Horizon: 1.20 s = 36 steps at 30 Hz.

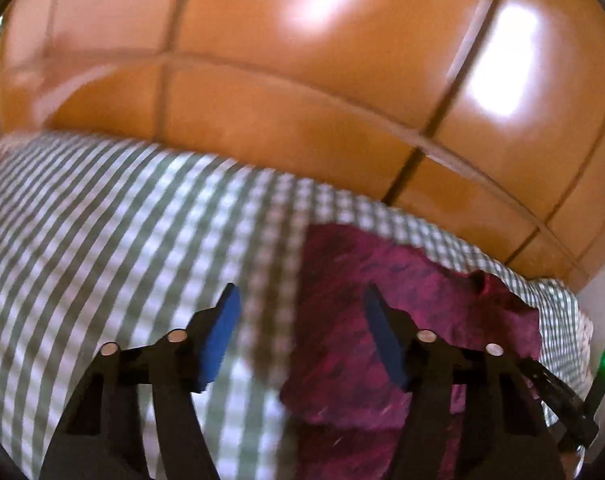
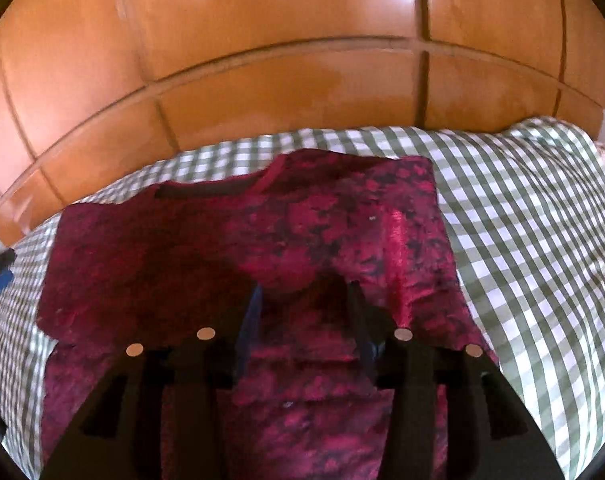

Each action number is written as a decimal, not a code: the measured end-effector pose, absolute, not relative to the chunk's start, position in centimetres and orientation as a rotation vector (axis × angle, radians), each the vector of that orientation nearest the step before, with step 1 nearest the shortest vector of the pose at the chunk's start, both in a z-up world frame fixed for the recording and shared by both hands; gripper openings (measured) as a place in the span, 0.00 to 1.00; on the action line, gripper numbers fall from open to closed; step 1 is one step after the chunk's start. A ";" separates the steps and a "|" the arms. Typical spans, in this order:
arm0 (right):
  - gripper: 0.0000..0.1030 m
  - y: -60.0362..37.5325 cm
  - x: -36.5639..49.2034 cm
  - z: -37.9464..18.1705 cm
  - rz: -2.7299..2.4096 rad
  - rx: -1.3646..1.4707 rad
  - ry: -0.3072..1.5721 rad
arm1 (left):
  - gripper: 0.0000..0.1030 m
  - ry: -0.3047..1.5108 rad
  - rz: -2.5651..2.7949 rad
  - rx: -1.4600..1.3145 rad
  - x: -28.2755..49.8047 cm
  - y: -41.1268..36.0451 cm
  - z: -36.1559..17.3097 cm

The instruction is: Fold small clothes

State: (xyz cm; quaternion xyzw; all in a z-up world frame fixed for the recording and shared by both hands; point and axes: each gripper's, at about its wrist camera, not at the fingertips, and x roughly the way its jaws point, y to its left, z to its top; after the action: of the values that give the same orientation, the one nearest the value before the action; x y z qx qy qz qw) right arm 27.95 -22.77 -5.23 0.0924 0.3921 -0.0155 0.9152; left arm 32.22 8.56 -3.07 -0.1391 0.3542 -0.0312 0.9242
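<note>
Crimson mottled top [image 2: 230, 248] lies flat on the green-checked sheet [image 2: 522, 240], neckline toward the wooden headboard [image 2: 262, 80], long axis running toward the cameras, with left gripper [image 1: 302, 336] and right gripper [image 2: 302, 320] both parted, gripping nothing.

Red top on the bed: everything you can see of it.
The dark red mottled fabric top lies flat on the green-and-white checked bedsheet, neckline towards the glossy orange wooden panelled headboard. One side looks folded inward with a straight edge; the surface is lightly creased and slightly shiny. The right hand-held gripper is over its middle, jaws apart, nothing visibly pinched.
</note>
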 end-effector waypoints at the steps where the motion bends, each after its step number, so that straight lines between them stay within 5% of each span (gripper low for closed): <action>1: 0.43 -23.1 28.1 -5.6 -0.042 0.190 0.814 | 0.53 0.724 -0.083 -0.268 32.8 8.0 -3.0; 16: 0.43 -22.9 28.3 -7.1 -0.049 0.122 0.824 | 0.52 0.900 -0.188 -0.195 39.2 3.9 -10.2; 30: 0.48 -21.9 28.2 -6.7 -0.091 0.047 0.818 | 0.55 0.818 -0.035 -0.168 24.7 5.5 -8.4; 33: 0.87 -21.6 26.8 -5.0 -0.085 0.079 0.806 | 0.66 0.803 -0.019 -0.156 21.7 5.5 -8.0; 36: 0.93 -21.1 24.5 -3.4 -0.062 0.109 0.764 | 0.69 0.780 -0.007 -0.140 19.4 5.5 -7.7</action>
State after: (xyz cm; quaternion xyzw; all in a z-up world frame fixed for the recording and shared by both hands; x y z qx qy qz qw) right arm 24.46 -21.14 -3.42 0.0531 0.3726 -0.0301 0.9260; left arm 19.41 5.49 -7.66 -0.0684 0.3801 -0.0032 0.9224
